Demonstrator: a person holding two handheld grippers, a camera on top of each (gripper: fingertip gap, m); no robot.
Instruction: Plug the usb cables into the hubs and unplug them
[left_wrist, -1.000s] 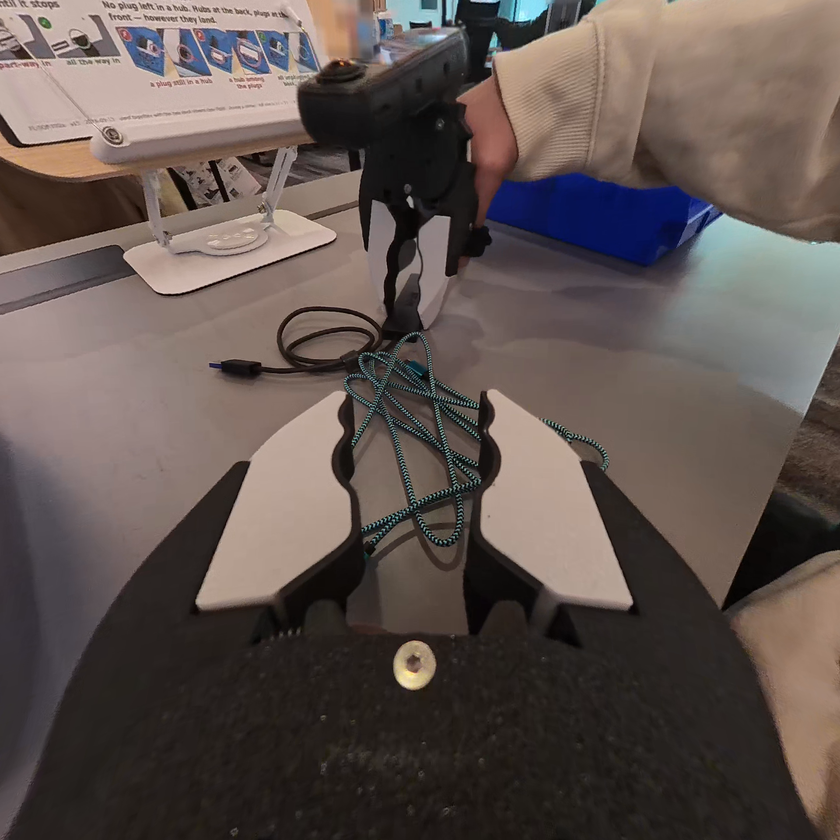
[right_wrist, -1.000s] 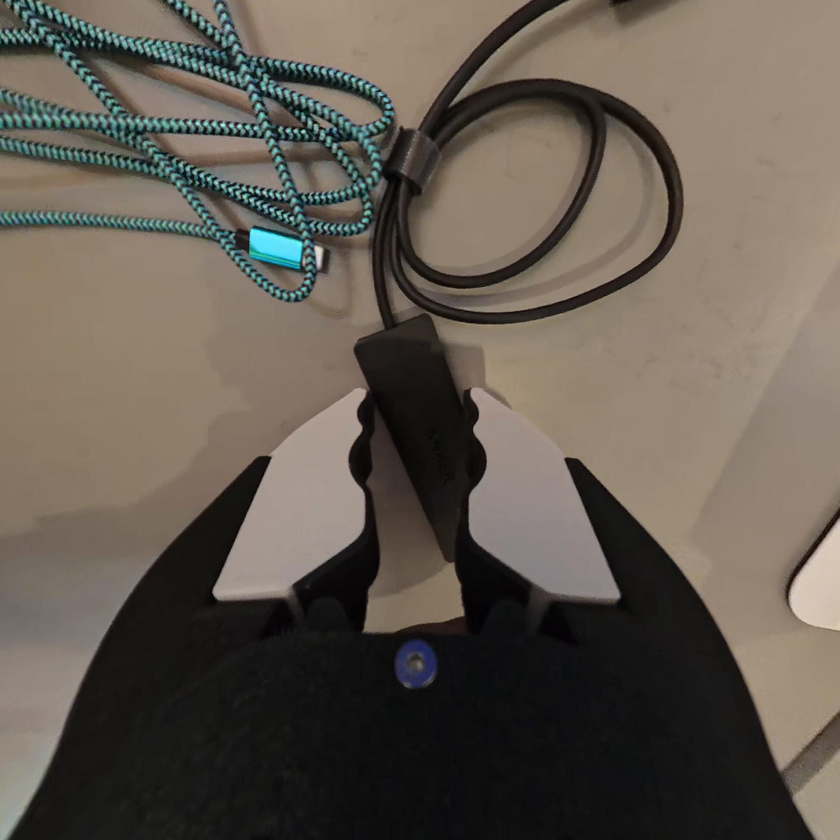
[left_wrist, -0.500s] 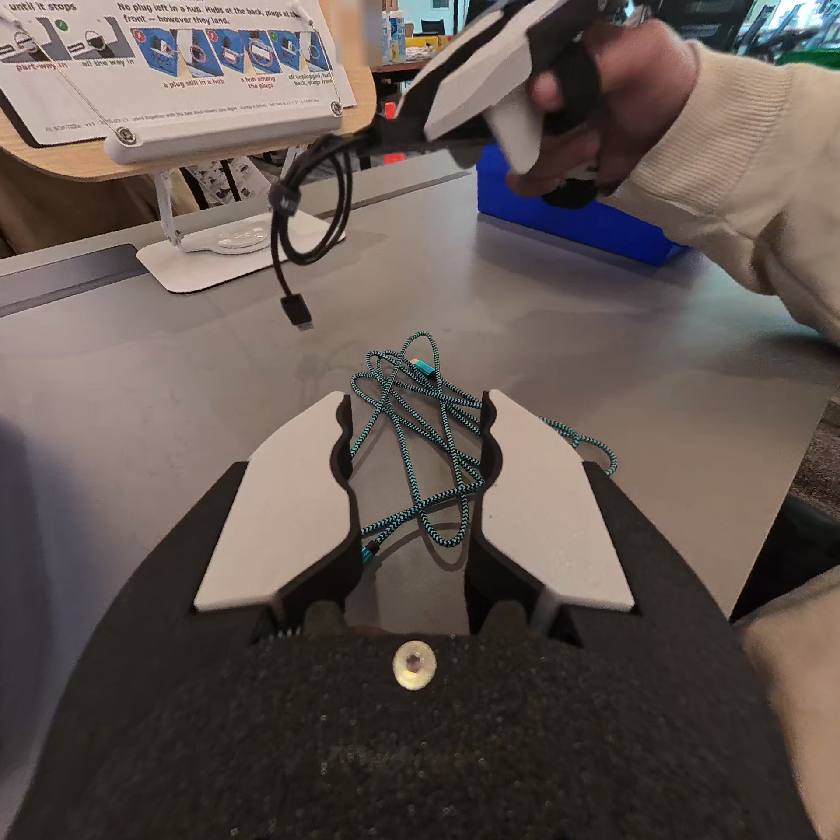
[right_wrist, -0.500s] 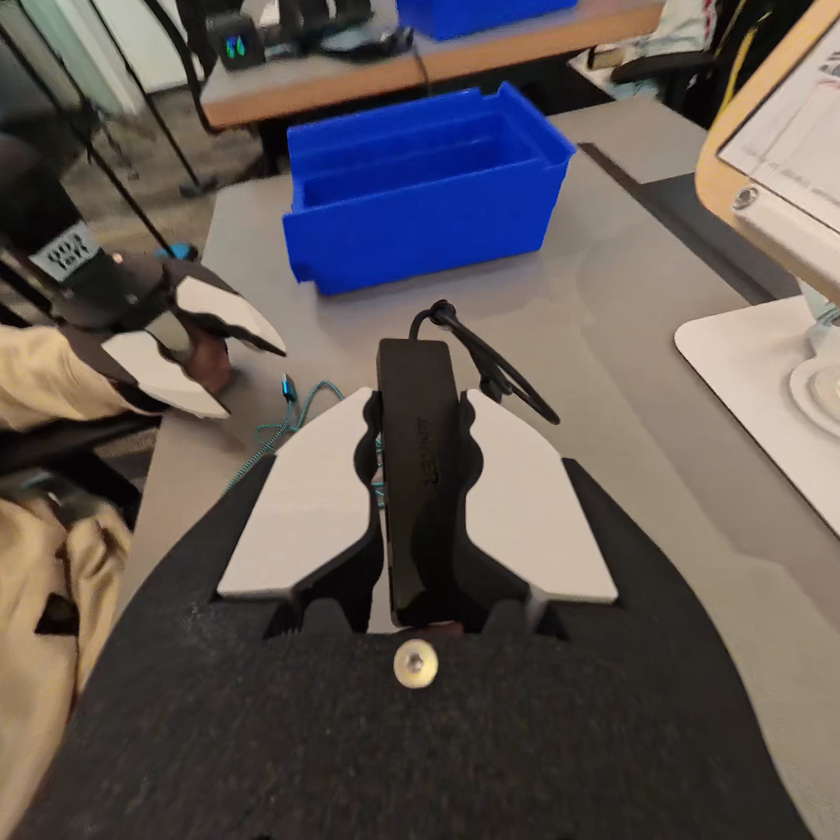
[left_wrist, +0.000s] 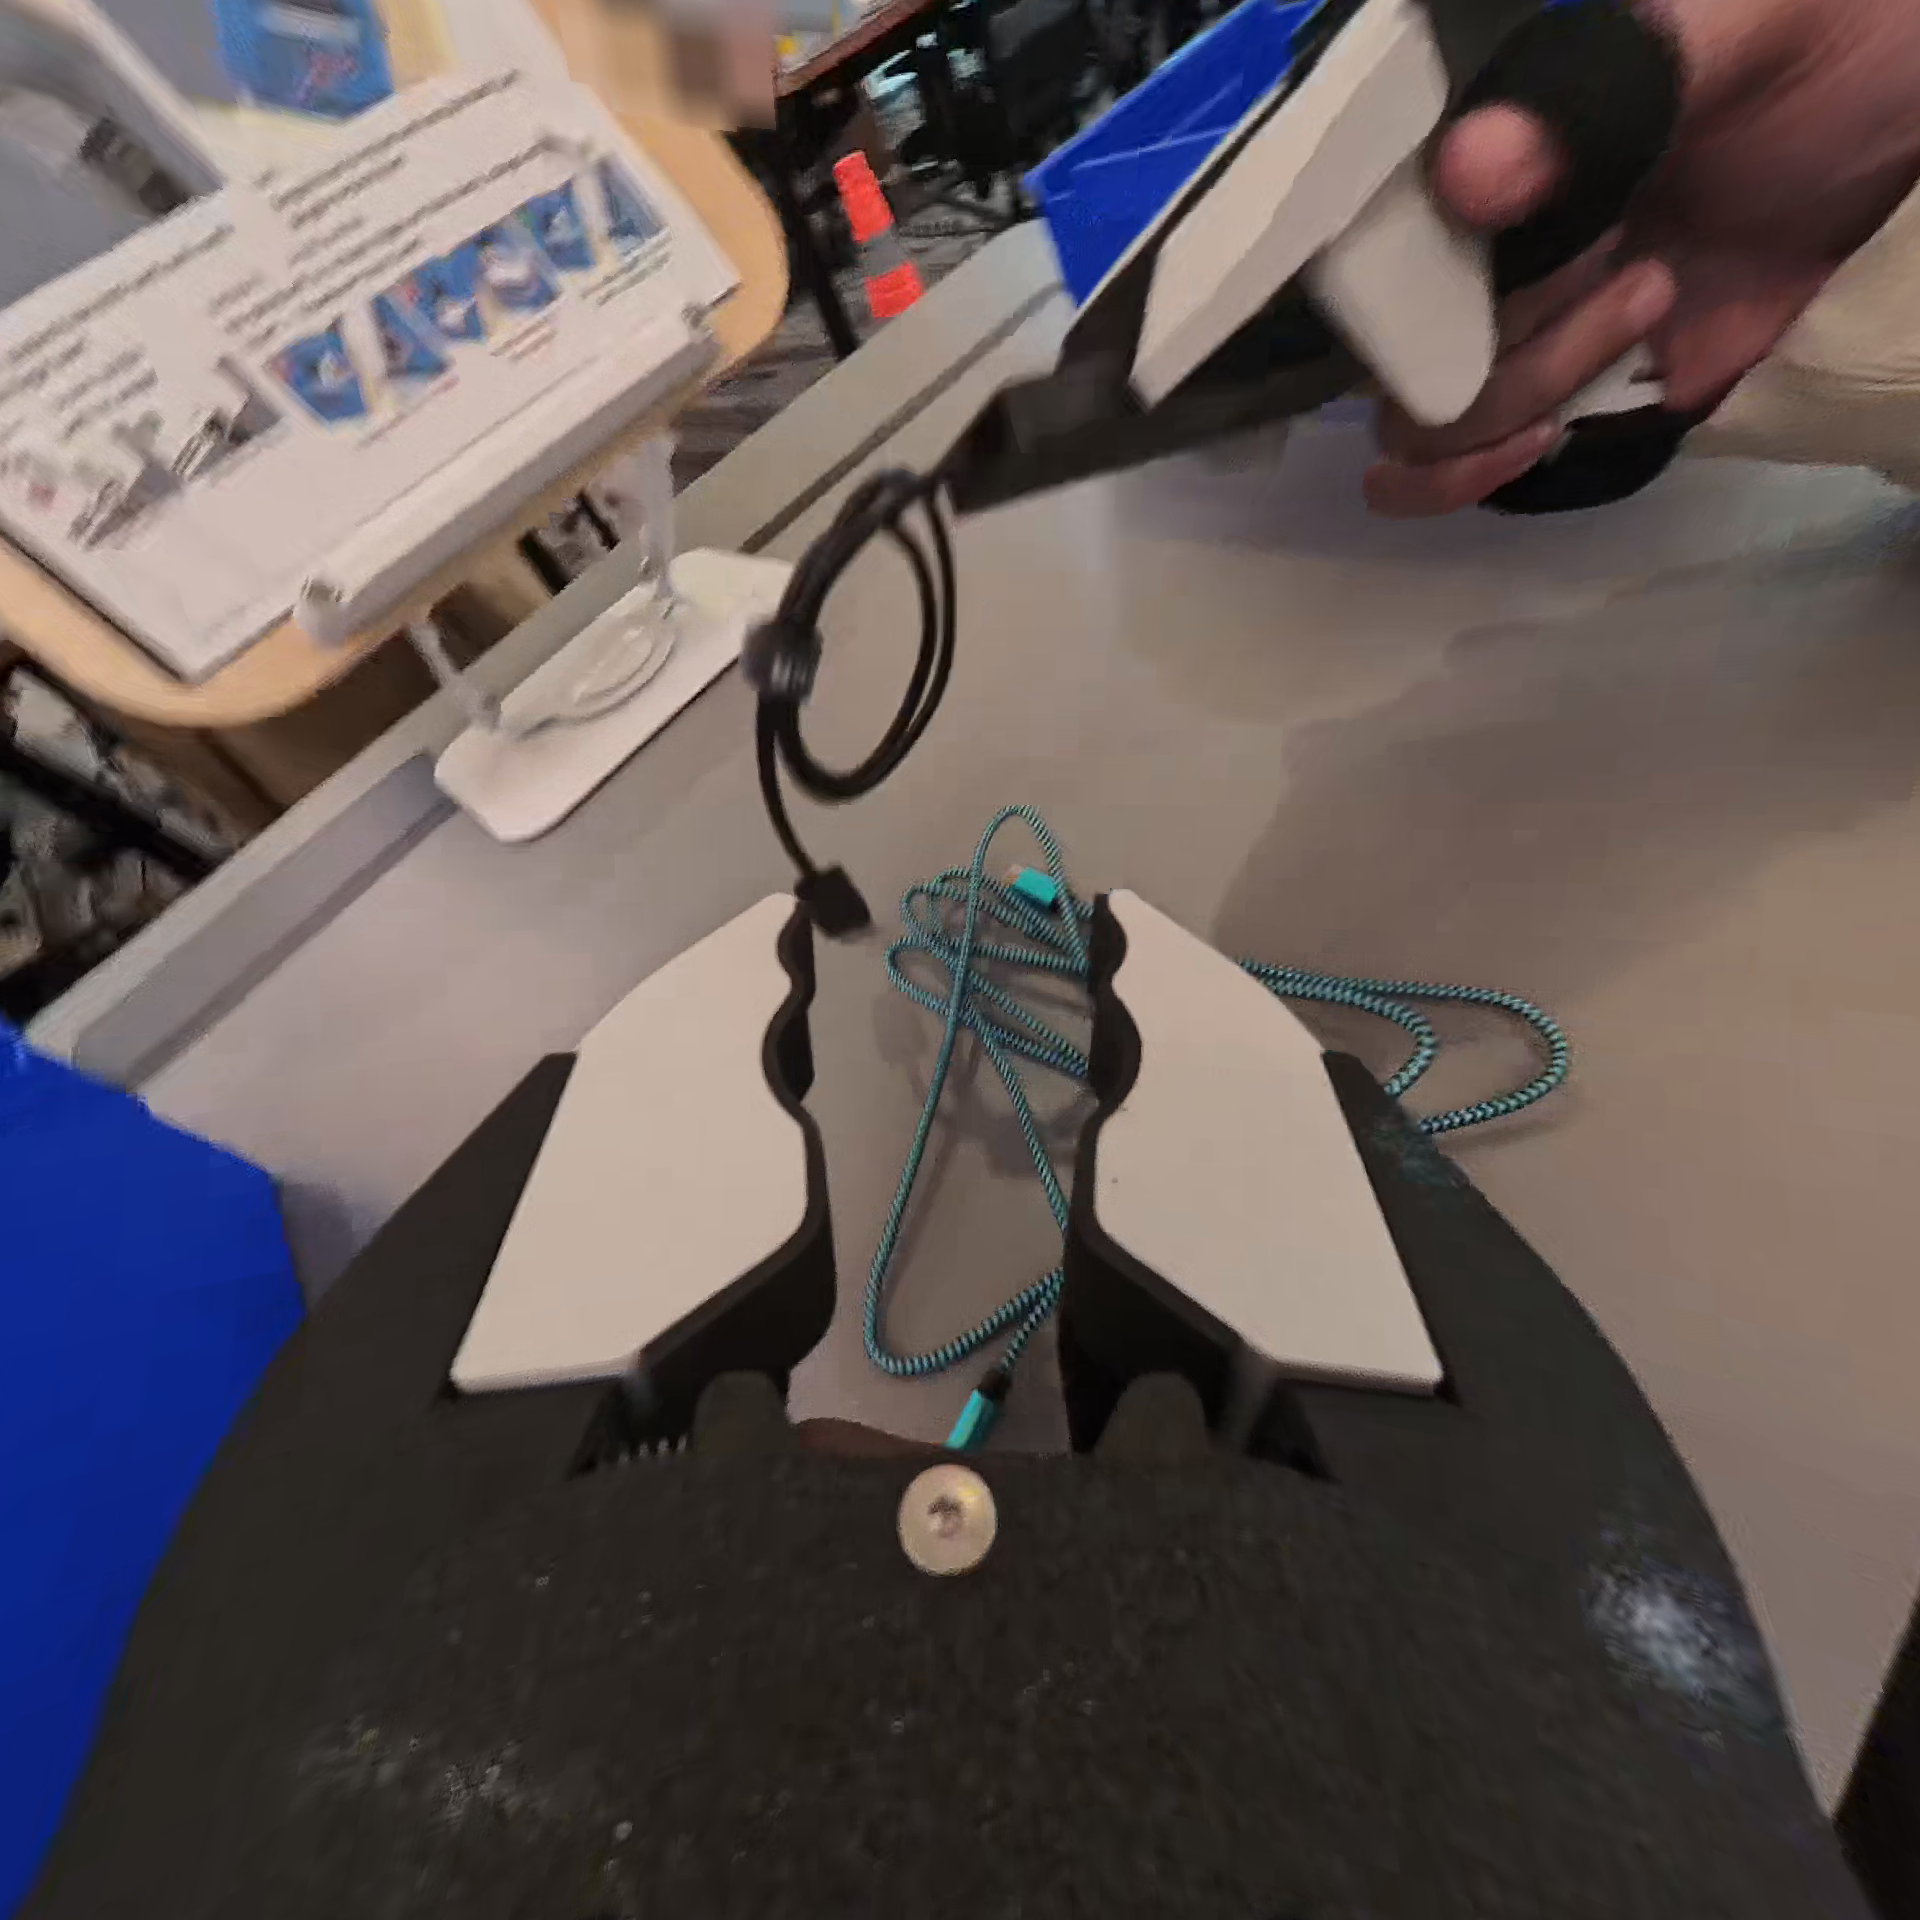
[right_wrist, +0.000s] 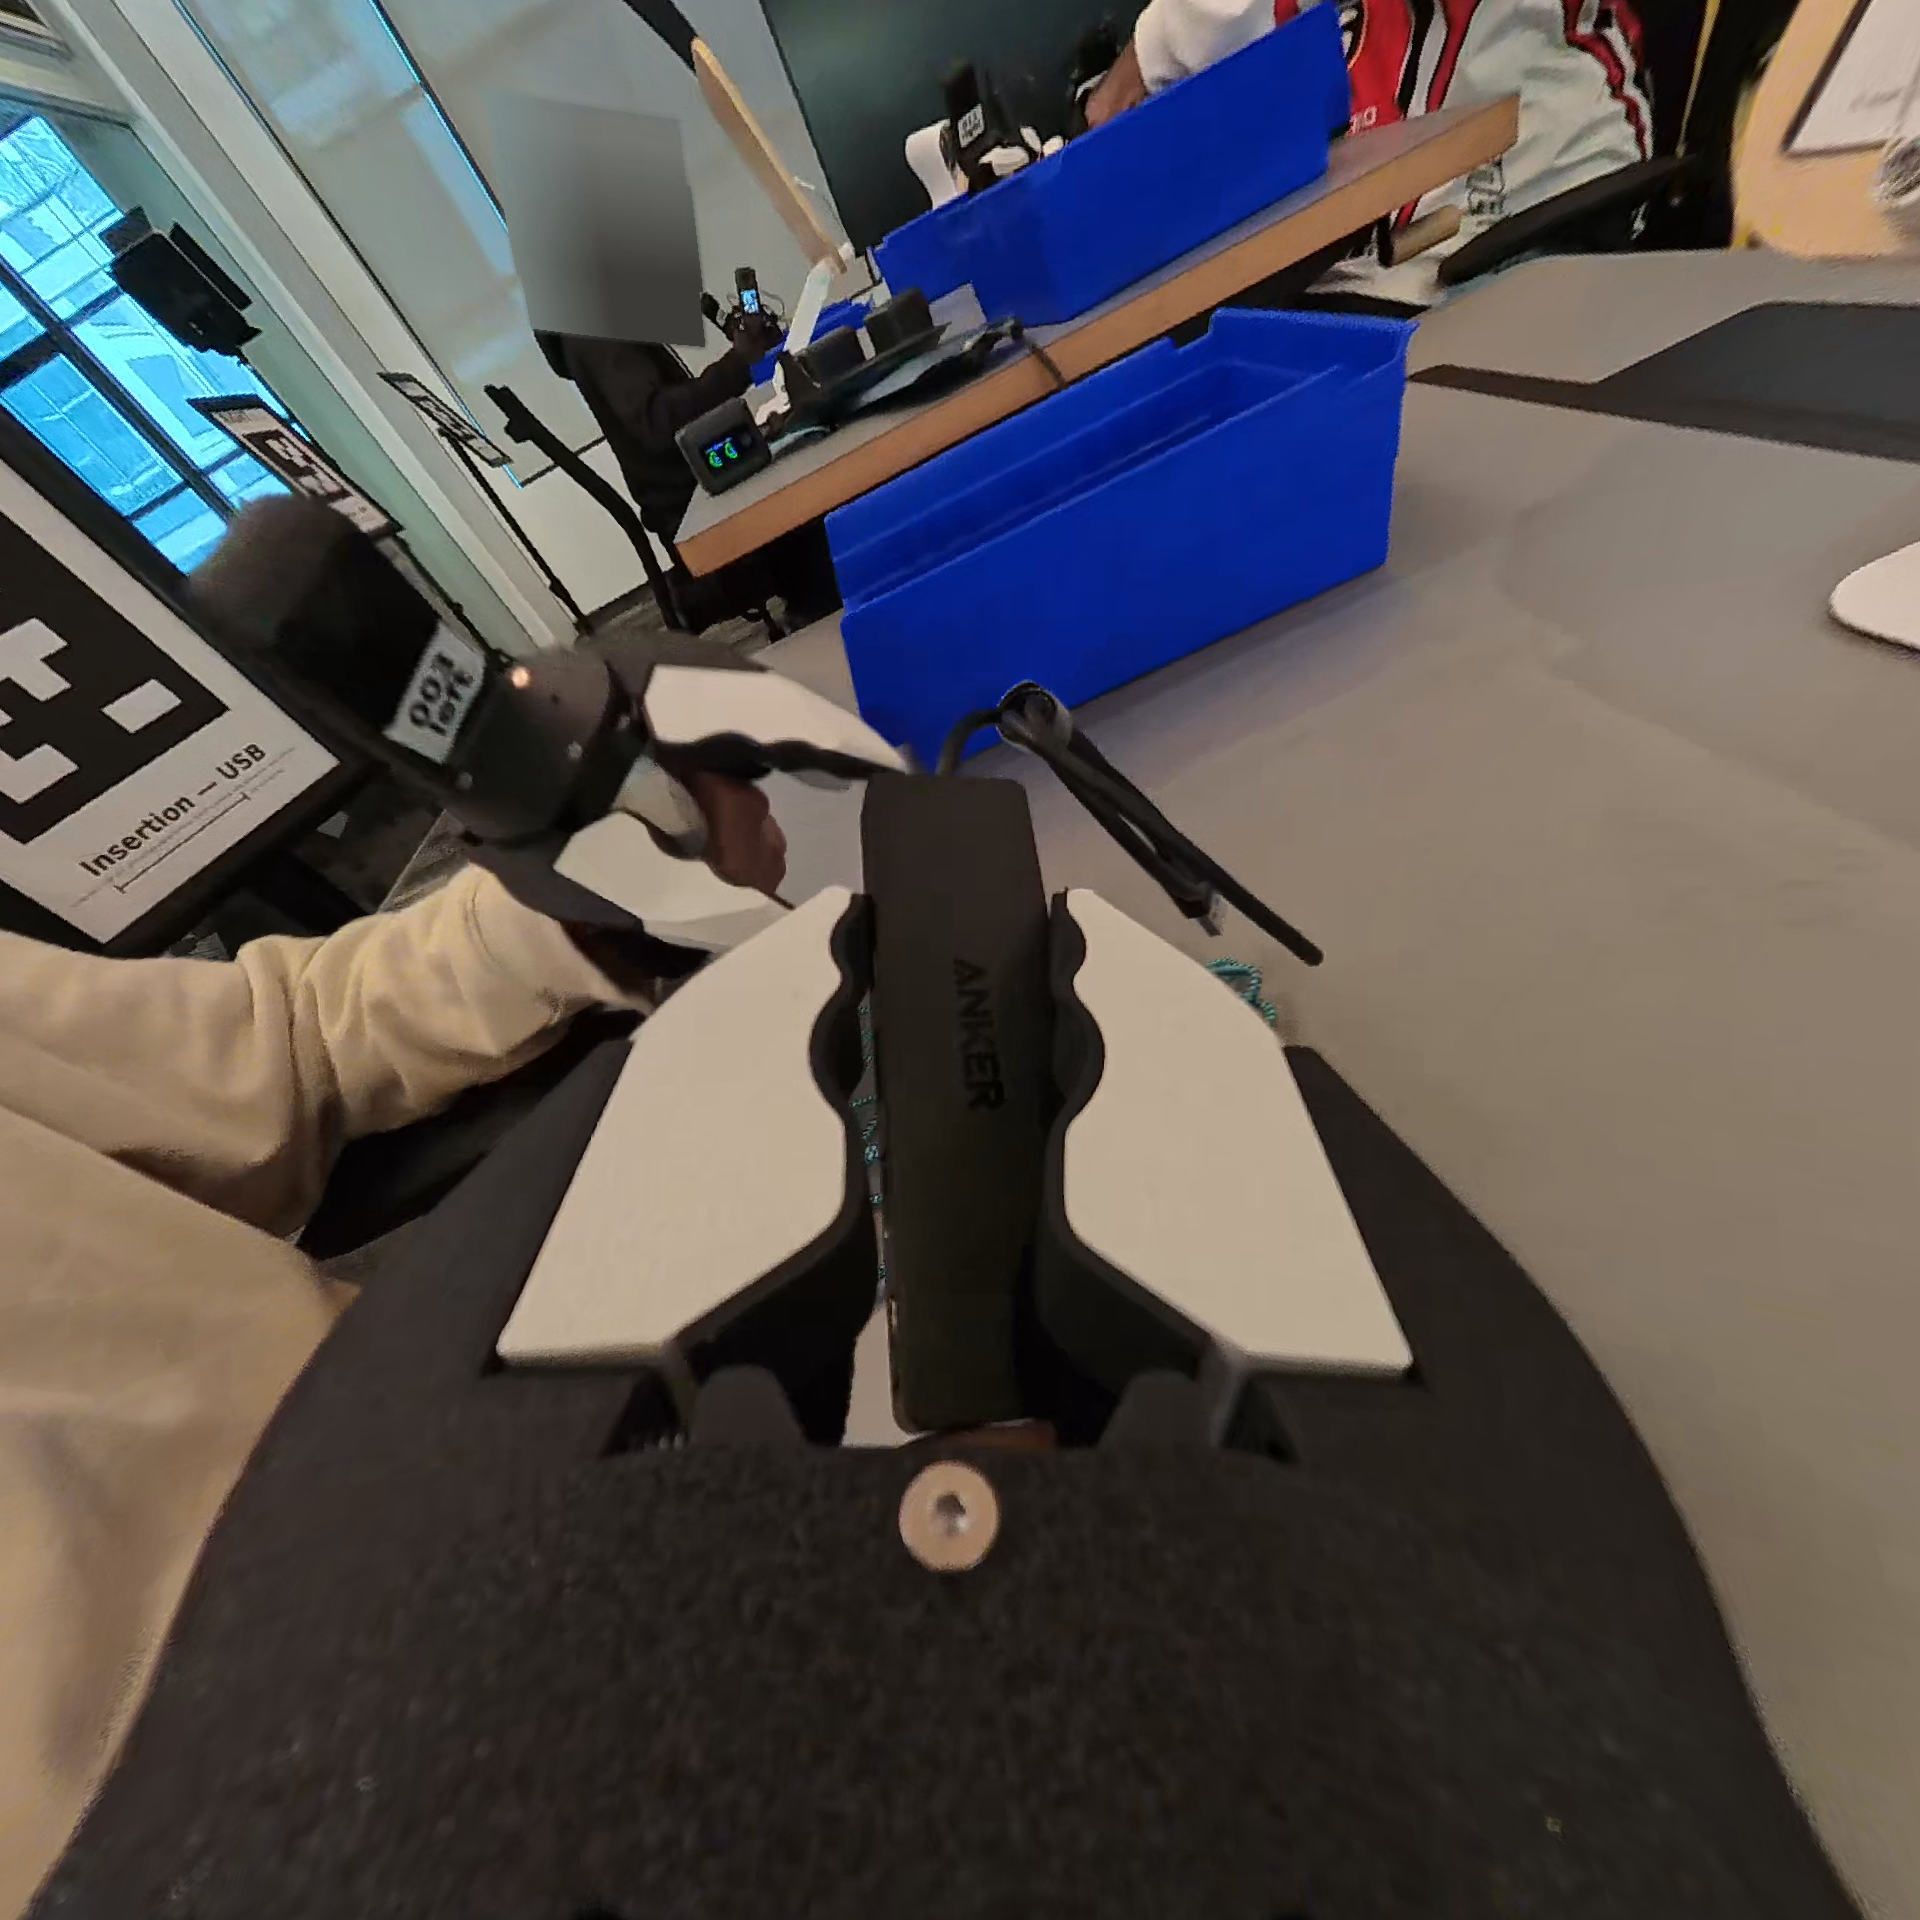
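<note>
Black foam-faced fingers on your left gripper (left_wrist: 945, 997) stood apart with nothing gripped, poised above the grey bench (left_wrist: 1455, 831). Between them, lying on the bench, you had the teal braided cable (left_wrist: 977, 1143), loosely tangled, one teal plug (left_wrist: 971, 1418) close under the gripper's body and another plug (left_wrist: 1032, 888) at the far end of the tangle. Just past your left fingertip hung the black plug (left_wrist: 831, 906) of the hub's own lead (left_wrist: 862, 665), its coil bundled by a strap and dangling clear of the bench.

Your right gripper (right_wrist: 951, 914) was pressed shut on the black hub (right_wrist: 951, 1091), which ran lengthwise between the fingers and stuck out past their tips, held in the air over the bench. From the left wrist view that gripper sat up and to the right, in your hand (left_wrist: 1662, 239).

Farther off, a white stand (left_wrist: 613, 717) carried an instruction sheet (left_wrist: 312, 343) at the bench's back edge. A blue bin (right_wrist: 1122, 530) sat on the bench beyond the hub, and another blue bin (right_wrist: 1122, 197) rested on a second table behind it.
</note>
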